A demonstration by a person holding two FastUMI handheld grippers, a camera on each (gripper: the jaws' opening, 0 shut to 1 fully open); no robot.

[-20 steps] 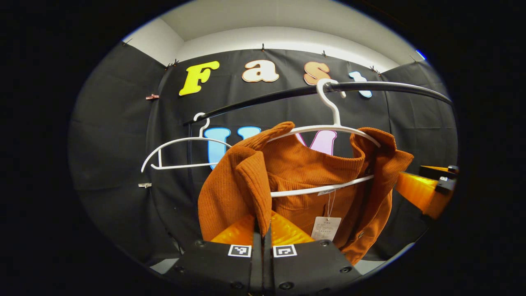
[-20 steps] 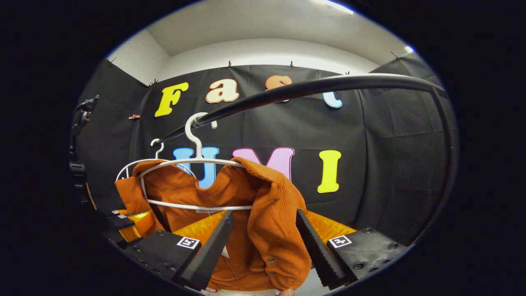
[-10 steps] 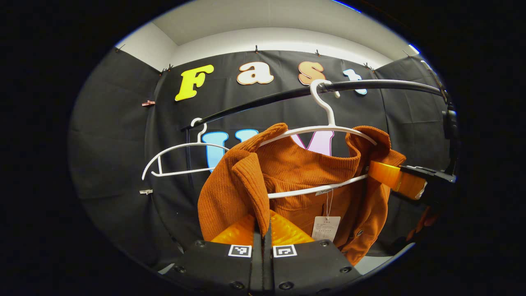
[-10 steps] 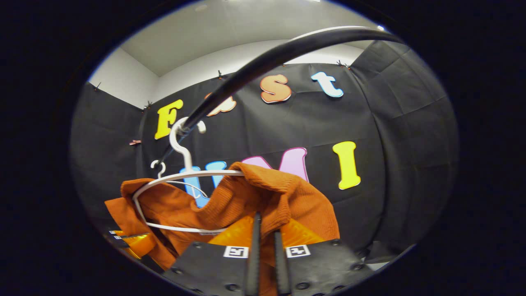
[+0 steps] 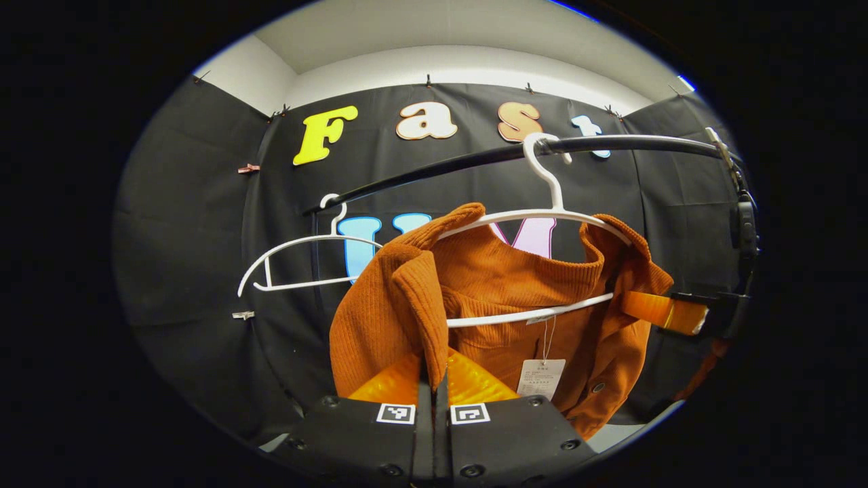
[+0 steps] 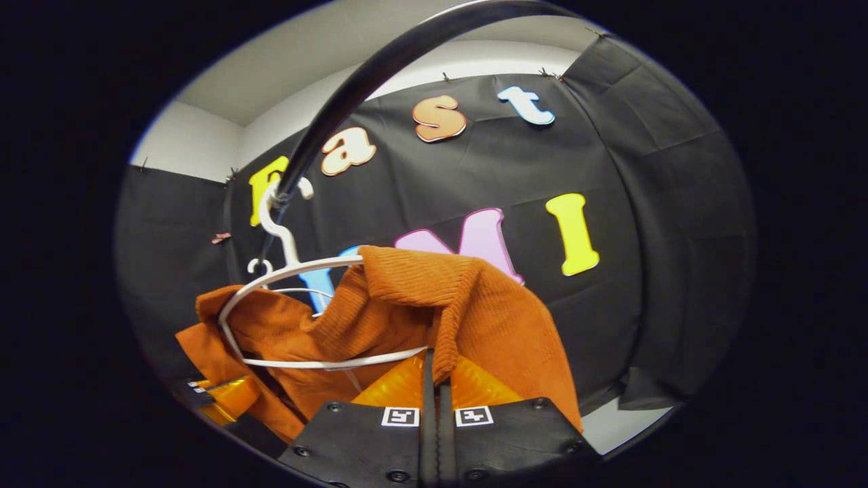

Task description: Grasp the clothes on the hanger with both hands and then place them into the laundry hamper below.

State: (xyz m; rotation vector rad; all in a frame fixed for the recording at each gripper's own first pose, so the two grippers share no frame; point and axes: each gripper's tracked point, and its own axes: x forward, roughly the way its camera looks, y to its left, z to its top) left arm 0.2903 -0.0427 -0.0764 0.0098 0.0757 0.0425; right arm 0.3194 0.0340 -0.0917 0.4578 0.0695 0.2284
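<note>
While an orange jacket (image 5: 502, 298) hangs on a white hanger (image 5: 542, 210) from the black rail (image 5: 610, 144), the left gripper (image 5: 434, 390) pinches one shoulder of the jacket with its fingers pressed together. The right gripper (image 6: 437, 390) pinches the other shoulder the same way. A second, bare hanger (image 5: 298, 261) hangs farther along the rail.

black rail (image 5: 434, 169) across booth | empty white hanger (image 5: 298, 261) hooked on it | paper tag (image 5: 540, 377)
</note>
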